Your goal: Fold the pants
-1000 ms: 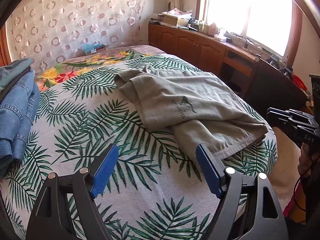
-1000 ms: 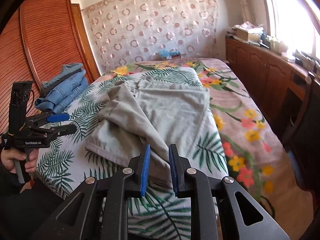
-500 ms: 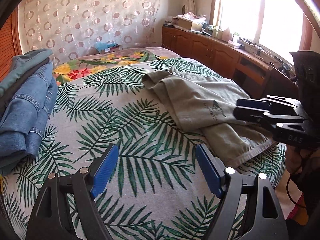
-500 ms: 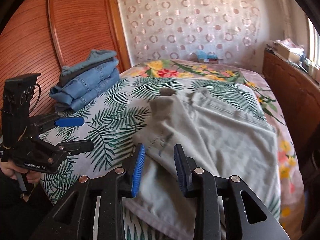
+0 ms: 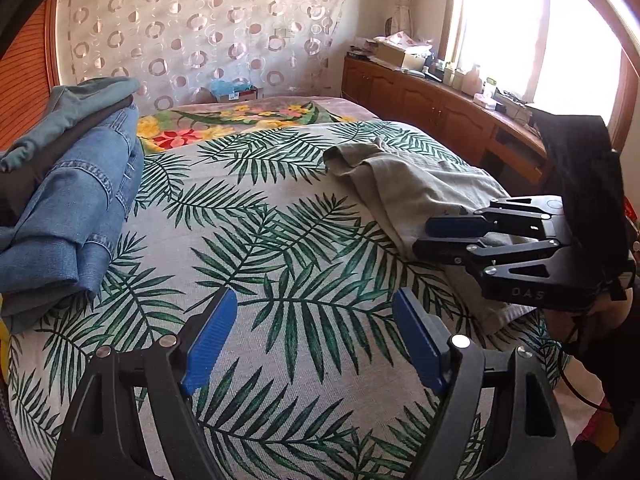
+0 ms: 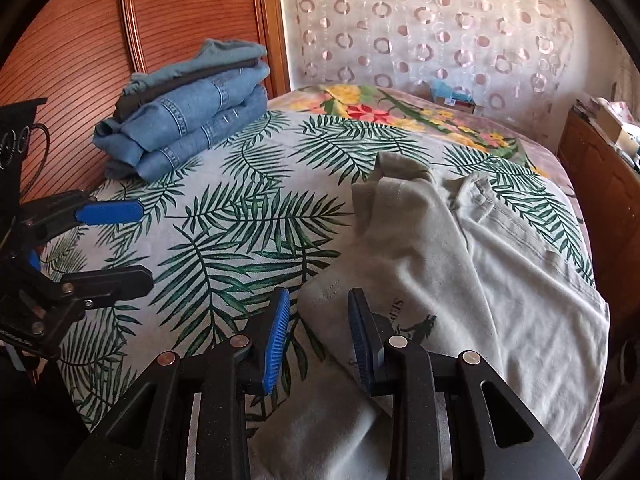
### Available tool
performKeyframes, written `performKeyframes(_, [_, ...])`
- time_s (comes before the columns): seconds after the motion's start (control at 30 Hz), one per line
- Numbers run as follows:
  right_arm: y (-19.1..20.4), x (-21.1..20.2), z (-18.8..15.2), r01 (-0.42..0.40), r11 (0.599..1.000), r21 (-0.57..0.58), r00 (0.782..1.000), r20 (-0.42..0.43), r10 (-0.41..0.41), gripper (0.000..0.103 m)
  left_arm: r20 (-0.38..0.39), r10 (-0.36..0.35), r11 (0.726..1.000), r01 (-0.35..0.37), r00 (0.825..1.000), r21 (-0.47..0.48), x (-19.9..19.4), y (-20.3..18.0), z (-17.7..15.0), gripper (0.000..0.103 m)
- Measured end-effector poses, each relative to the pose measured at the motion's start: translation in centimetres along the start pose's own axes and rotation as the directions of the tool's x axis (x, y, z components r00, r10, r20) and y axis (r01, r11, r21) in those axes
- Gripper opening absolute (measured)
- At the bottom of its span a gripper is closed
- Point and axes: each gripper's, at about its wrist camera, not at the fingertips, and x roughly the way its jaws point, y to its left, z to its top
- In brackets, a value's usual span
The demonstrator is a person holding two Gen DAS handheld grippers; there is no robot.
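Grey-green pants (image 6: 472,264) lie rumpled on the palm-leaf bedspread (image 6: 240,216), partly folded over themselves; they also show in the left wrist view (image 5: 412,188). My right gripper (image 6: 318,328) is open, its blue pads low over the pants' near left edge, holding nothing. It also shows at the right of the left wrist view (image 5: 440,236). My left gripper (image 5: 314,336) is wide open and empty over bare bedspread, left of the pants. It also shows at the left of the right wrist view (image 6: 124,244).
A stack of folded jeans (image 6: 184,116) sits at the bed's far left by the wooden headboard (image 6: 80,40). A floral blanket (image 6: 400,116) covers the far end. A wooden cabinet (image 5: 432,100) runs under the window on the right.
My right gripper opened from nearly shut and swung left over the pants' edge. My left gripper shifted left, away from the pants, staying open.
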Motion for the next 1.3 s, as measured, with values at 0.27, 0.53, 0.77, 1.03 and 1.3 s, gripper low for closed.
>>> performKeyframes(0.27, [1.3,2.2,0.8,0.052,0.996,-0.068,0.997,-0.053,-0.056,0.021,0.003,-0.004,1.0,0.004,1.0,-0.001,-0.1,0.2,-0.1,0.08])
performKeyframes(0.53, [0.1,0.6,1.4,0.072,0.997,-0.016,0.997,-0.002,-0.072,0.004,0.002,-0.012,1.0,0.012,1.0,0.009,0.3,0.0,0.3,0.08])
performKeyframes(0.77, [-3.8,-2.8,1.9,0.141,0.988,0.061,0.988,0.056,-0.144,0.004,0.0,-0.033,0.999,0.033,0.999,0.037,1.3,-1.7,1.6,0.08])
performKeyframes(1.03, [-7.9,-3.7,2.1,0.221,0.967,0.125,0.972,0.053,-0.229,0.004,0.017,-0.067,0.993,0.065,0.998,0.099,2.6,-4.7,4.2,0.08])
performKeyframes(1.3, [-10.8,-3.0,1.7,0.274,0.942,0.193,0.958,0.031,-0.285,0.005,-0.02,-0.09,0.985,0.092,0.996,0.147,4.6,-7.7,4.8,0.08])
